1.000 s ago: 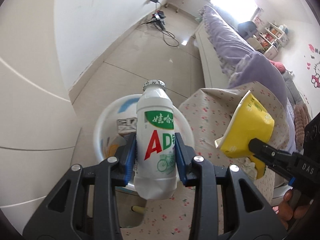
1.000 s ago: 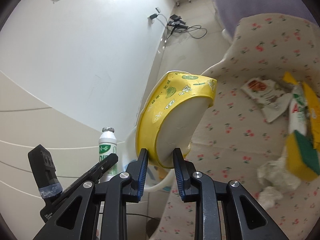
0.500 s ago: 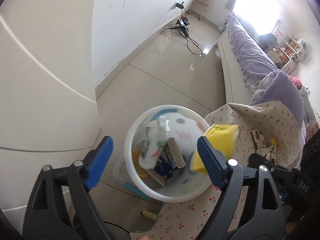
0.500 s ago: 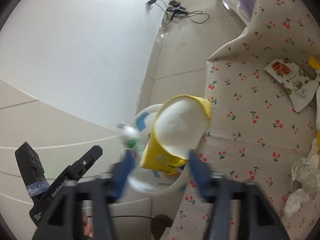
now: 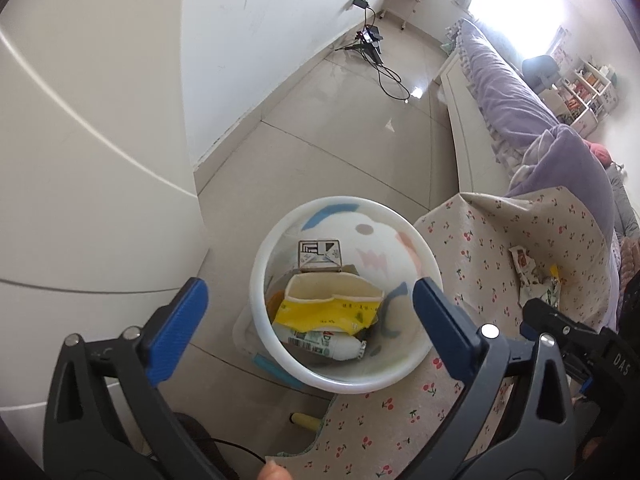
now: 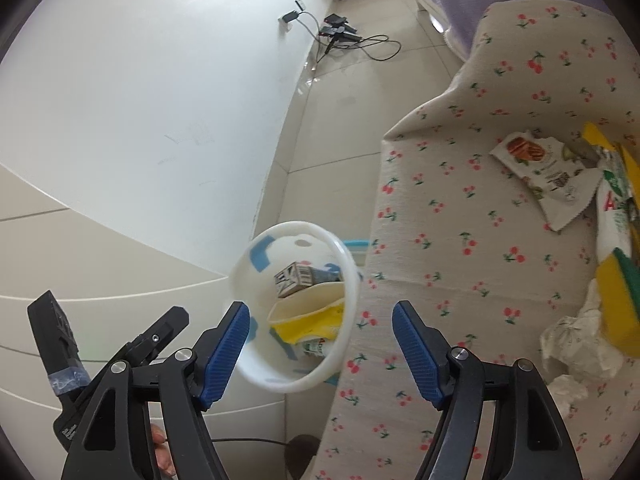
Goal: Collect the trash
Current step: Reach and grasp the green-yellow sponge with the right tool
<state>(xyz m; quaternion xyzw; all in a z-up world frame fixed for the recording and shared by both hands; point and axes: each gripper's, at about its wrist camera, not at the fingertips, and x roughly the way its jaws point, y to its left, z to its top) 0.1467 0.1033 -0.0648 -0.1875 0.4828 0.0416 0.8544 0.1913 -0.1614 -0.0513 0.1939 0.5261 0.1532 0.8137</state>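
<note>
Both tools are released and hold nothing: the left tool hangs directly above the white bin, and the right tool is positioned beside it with its jaws spread wide. The bin stands on the floor, touching the edge of the desk with the cherry-print cover. Inside the bin lie a yellow paper bowl, a white drink bottle beneath it, and a small carton. The drop step appears complete for these items. Trash remaining on the desk includes a snack wrapper, crumpled tissue and a yellow package. The next move likely calls for swinging a tool back over the desk and closing it on one of these items.
</note>
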